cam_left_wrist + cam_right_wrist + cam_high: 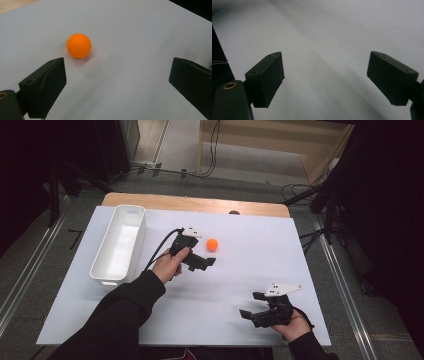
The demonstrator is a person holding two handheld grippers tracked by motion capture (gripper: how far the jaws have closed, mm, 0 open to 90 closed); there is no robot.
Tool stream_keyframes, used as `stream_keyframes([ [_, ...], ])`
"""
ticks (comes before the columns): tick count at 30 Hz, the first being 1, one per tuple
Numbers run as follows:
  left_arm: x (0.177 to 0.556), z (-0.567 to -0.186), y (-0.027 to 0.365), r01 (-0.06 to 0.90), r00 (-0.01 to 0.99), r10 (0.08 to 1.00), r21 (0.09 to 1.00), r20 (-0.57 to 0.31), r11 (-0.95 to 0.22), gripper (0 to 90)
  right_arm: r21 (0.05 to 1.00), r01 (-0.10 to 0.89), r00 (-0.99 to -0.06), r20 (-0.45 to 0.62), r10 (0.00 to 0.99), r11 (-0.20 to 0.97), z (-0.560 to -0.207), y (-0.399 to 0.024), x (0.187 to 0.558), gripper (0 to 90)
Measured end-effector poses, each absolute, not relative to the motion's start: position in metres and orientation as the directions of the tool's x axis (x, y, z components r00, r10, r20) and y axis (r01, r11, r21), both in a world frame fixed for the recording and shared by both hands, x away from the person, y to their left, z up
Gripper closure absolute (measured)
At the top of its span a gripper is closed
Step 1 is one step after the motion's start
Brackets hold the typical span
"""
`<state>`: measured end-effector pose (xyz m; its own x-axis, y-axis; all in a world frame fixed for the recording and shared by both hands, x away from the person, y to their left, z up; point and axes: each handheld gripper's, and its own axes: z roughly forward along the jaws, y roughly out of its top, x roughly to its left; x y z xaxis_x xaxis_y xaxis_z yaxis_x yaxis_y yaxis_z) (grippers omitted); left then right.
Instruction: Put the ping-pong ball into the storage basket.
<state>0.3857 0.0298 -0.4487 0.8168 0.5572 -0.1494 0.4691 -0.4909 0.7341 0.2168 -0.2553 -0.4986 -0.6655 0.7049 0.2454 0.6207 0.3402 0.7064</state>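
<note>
Orange ball [212, 244]: sits free on the white table sheet [240, 285], just right of centre in the upper half of the high view; in the left gripper view it lies in the upper left of the frame [78, 45], ahead of the jaws and nearer the left one, touching neither.
White bin [119, 245]: left of the frame, long side running up the picture, nothing in it that I can see; it stands near the left hand, probably so the ball has a short trip into it.
Left gripper [202, 261]: centre of the frame, held low over the sheet just below and left of the ball; jaws spread wide with nothing between them, which fits an approach meant to straddle the ball. Judging by the offset, it needs to shift toward the ball before closing.
Left hand [169, 265]: wrapped round the gripper body, dark sleeve entering from the lower left.
Right gripper [251, 306]: lower right of the frame, well apart from the ball; jaws also wide apart and bare, over plain sheet in its own view [325, 75]. It seems parked out of the way.
</note>
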Motion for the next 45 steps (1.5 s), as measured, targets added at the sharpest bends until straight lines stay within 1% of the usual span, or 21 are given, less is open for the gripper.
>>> stream_keyframes([
  [3, 0.387, -0.449, 0.027, 0.450, 0.825, 0.552, 0.732, -0.121, -0.511, 1.4, 0.705, 0.624, -0.662, 0.249, 0.707, 0.337, -0.498, -0.255, 0.216, 12.9],
  [5, 0.388, -0.449, 0.026, 0.452, 0.829, 0.541, 0.740, -0.142, -0.498, 1.4, 0.705, 0.625, -0.662, 0.249, 0.707, 0.336, -0.498, -0.255, 0.216, 12.9],
  [7, 0.389, -0.450, 0.023, 0.462, 0.815, 0.563, 0.739, -0.136, -0.491, 1.4, 0.705, 0.625, -0.662, 0.249, 0.707, 0.336, -0.498, -0.255, 0.216, 12.9],
  [8, 0.389, -0.450, 0.023, 0.456, 0.823, 0.550, 0.746, -0.145, -0.485, 1.4, 0.705, 0.625, -0.662, 0.249, 0.707, 0.336, -0.498, -0.255, 0.216, 12.9],
  [11, 0.392, -0.451, 0.023, 0.462, 0.820, 0.550, 0.754, -0.162, -0.467, 1.4, 0.706, 0.622, -0.665, 0.247, 0.705, 0.338, -0.499, -0.255, 0.217, 12.9],
  [13, 0.396, -0.454, 0.023, 0.468, 0.812, 0.567, 0.732, -0.138, -0.494, 1.4, 0.705, 0.625, -0.661, 0.251, 0.707, 0.335, -0.498, -0.256, 0.217, 12.9],
  [15, 0.398, -0.455, 0.024, 0.473, 0.809, 0.571, 0.728, -0.135, -0.497, 1.4, 0.709, 0.621, -0.664, 0.248, 0.706, 0.335, -0.499, -0.256, 0.217, 12.9],
  [16, 0.402, -0.455, 0.025, 0.491, 0.800, 0.582, 0.719, -0.148, -0.492, 1.4, 0.708, 0.620, -0.665, 0.245, 0.706, 0.338, -0.499, -0.256, 0.217, 12.9],
  [25, 0.412, -0.453, 0.021, 0.478, 0.797, 0.590, 0.734, -0.131, -0.482, 1.6, 0.704, 0.626, -0.662, 0.250, 0.706, 0.337, -0.499, -0.256, 0.217, 12.9],
  [26, 0.412, -0.453, 0.020, 0.476, 0.796, 0.591, 0.738, -0.130, -0.478, 4.7, 0.704, 0.626, -0.662, 0.251, 0.706, 0.337, -0.499, -0.256, 0.217, 12.9],
  [27, 0.414, -0.453, 0.020, 0.473, 0.797, 0.592, 0.737, -0.124, -0.483, 5.0, 0.706, 0.622, -0.664, 0.248, 0.705, 0.338, -0.499, -0.256, 0.218, 12.9],
  [30, 0.418, -0.453, 0.018, 0.479, 0.792, 0.596, 0.741, -0.134, -0.470, 4.9, 0.706, 0.623, -0.663, 0.249, 0.706, 0.336, -0.499, -0.256, 0.217, 12.9],
  [35, 0.424, -0.453, 0.015, 0.477, 0.788, 0.603, 0.740, -0.121, -0.475, 5.0, 0.706, 0.623, -0.664, 0.249, 0.705, 0.337, -0.499, -0.256, 0.217, 12.9],
  [38, 0.427, -0.454, 0.014, 0.476, 0.785, 0.606, 0.750, -0.128, -0.458, 5.0, 0.706, 0.622, -0.665, 0.249, 0.704, 0.338, -0.499, -0.256, 0.217, 12.9],
  [45, 0.432, -0.453, 0.007, 0.474, 0.784, 0.611, 0.744, -0.113, -0.471, 5.0, 0.702, 0.627, -0.664, 0.254, 0.704, 0.338, -0.499, -0.256, 0.217, 12.9],
])
